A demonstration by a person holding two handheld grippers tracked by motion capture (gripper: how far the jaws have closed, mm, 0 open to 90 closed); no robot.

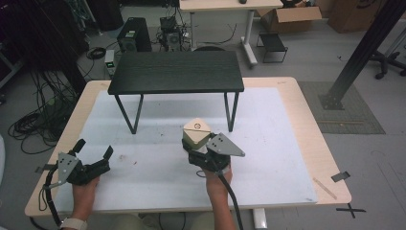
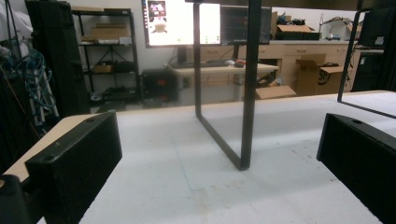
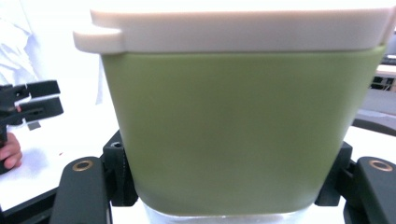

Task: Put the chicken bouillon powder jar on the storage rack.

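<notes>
Clamped between the jaws of the right gripper (image 1: 200,147) is a green container (image 3: 233,126) with a cream lid (image 1: 197,127), held just above the white mat (image 1: 158,167) in front of the black shelf (image 1: 177,72). Resting at the mat's near left corner, the left gripper (image 1: 94,152) is seen with jaws spread wide and nothing between them.

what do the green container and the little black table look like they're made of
Green container: probably plastic or silicone, with a smooth matte wall, soft rounded corners and a cream lid with a moulded tab. Small black table: top looks like dark-stained wood, faintly grained; the legs look like thin flat black-painted metal bars.
</notes>
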